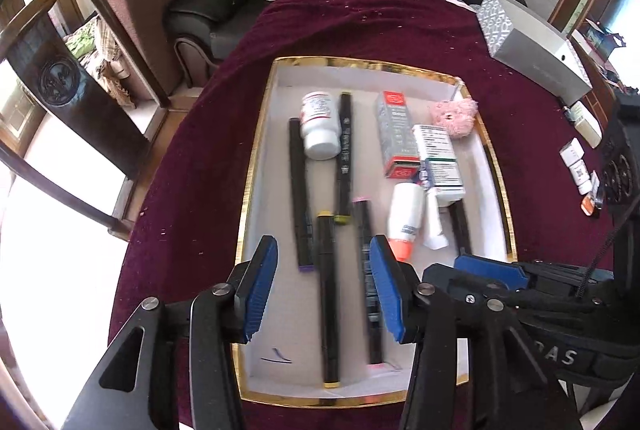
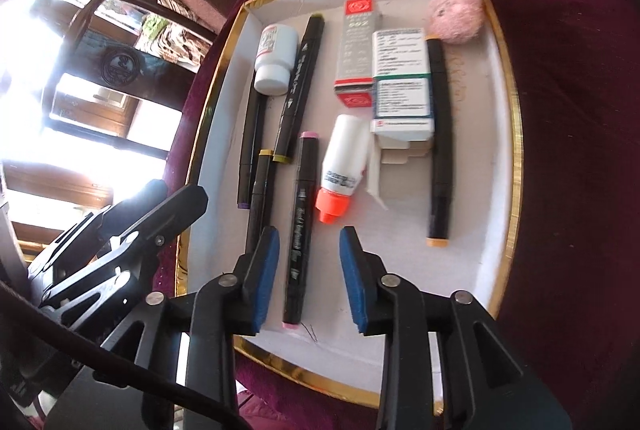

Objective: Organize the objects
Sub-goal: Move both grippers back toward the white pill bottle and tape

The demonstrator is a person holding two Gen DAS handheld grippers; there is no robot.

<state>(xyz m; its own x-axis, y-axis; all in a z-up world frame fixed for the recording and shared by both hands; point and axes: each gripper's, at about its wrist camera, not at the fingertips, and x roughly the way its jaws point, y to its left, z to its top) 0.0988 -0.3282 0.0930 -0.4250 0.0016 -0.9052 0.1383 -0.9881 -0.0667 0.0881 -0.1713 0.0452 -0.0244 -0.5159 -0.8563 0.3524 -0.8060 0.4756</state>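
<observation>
Tray: shallow white box with gold rim (image 1: 256, 150) lying on a dark maroon velvet tablecloth (image 1: 360, 30); it holds everything below.
Left gripper: black two-finger tool with blue pads (image 1: 322, 290), jaws wide apart, gripping nothing, poised above the yellow-capped black marker (image 1: 329, 294).
Right gripper: matching black tool with blue pads (image 2: 308, 278), jaws spread, empty, straddling the pink-capped black marker (image 2: 298, 230) without touching it.
Markers: purple-tipped (image 1: 299, 190) and olive-tipped (image 1: 345, 158) black markers along the tray's left side; orange-tipped black marker (image 2: 438, 142) on the right.
Bottles: white pill bottle (image 1: 319, 126) at far left; white squeeze bottle with orange cap (image 2: 340, 166) centre.
Boxes: grey-and-red carton (image 2: 358, 54) beside a white-and-green medicine carton (image 2: 402, 86).
Toy: pink fluffy pompom (image 2: 458, 16) in the far right corner.
</observation>
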